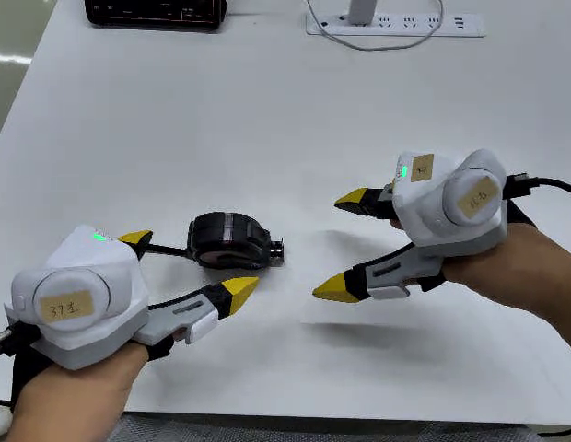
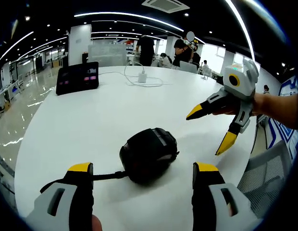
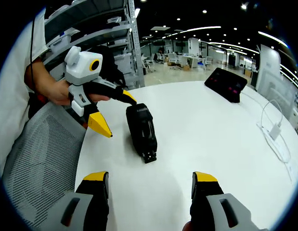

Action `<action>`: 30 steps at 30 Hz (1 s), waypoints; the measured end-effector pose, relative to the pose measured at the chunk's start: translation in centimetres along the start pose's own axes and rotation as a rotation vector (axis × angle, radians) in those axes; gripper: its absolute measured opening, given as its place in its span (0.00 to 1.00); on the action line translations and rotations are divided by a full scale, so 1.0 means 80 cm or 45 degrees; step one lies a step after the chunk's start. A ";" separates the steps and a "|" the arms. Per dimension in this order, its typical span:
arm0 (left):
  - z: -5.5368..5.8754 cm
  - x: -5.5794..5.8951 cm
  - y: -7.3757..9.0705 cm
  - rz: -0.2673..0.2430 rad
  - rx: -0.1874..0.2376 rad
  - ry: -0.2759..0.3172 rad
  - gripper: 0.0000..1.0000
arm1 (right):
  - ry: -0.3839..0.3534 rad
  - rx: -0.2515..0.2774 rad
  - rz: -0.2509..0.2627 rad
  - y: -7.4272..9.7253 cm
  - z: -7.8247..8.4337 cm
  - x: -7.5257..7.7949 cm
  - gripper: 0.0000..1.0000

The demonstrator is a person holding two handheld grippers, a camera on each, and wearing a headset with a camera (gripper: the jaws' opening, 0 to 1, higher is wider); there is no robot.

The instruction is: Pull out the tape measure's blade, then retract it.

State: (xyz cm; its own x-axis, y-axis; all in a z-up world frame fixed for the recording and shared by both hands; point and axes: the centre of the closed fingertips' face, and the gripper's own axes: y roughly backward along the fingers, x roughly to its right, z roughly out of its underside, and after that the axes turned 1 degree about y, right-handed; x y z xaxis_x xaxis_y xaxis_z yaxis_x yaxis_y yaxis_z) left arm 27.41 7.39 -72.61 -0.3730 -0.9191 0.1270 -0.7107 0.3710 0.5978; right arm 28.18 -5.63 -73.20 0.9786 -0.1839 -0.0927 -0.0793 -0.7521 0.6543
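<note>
Tape measure [image 1: 228, 239], black with a round case, lies on the white table [image 1: 267, 110] left of centre, not held by either tool. Its blade tip sits at the case mouth on the right side, so no blade is drawn out. A thin black strap [image 1: 166, 249] trails from the case toward the left.

Far left, at the far table edge, sits a flat black device [image 1: 155, 11].

Near left is the left gripper [image 1: 190, 261], held in a hand [image 1: 64, 405], white body, black jaws with yellow tips. Its jaws are spread wide and grip nothing. The tape measure sits just ahead of the tips, roughly in line with the gap. The strap reaches the far jaw tip; whether they touch, I cannot tell. In the left gripper view the tape measure [image 2: 149, 154] lies between and just beyond the left gripper [image 2: 142, 168] tips, with the right gripper [image 2: 207, 132] well off to the right above the table.

Right of centre is the right gripper [image 1: 336, 246], same build, raised over the table with a shadow under it. Its jaws are spread apart and empty, tips pointing left at the tape measure and well apart from it. In the right gripper view the right gripper [image 3: 150, 176] faces the tape measure [image 3: 142, 131], blade mouth nearest, with the left gripper [image 3: 118, 116] just beyond it and a mesh chair [image 3: 43, 159] at the table edge.

Far right, at the far edge, lies a white power strip [image 1: 396, 23] with a white cable [image 1: 378, 39] looping by it.
</note>
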 end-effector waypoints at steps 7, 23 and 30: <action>0.001 -0.002 0.008 0.007 -0.006 -0.085 0.83 | -0.022 0.013 0.025 0.011 0.005 -0.001 0.73; 0.004 0.003 0.026 0.076 -0.007 -0.199 0.86 | -0.084 0.055 0.083 0.037 0.020 -0.005 0.80; 0.005 0.000 0.032 0.098 -0.013 -0.219 0.88 | -0.118 0.071 0.117 0.046 0.025 -0.008 0.85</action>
State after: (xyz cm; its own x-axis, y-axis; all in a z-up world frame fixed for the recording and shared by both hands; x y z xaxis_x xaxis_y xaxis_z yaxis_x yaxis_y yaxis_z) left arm 25.39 8.42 -71.38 -0.5233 -0.8514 0.0362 -0.6701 0.4374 0.5997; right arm 26.89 -9.51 -72.24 0.9452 -0.3094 -0.1047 -0.1809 -0.7627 0.6210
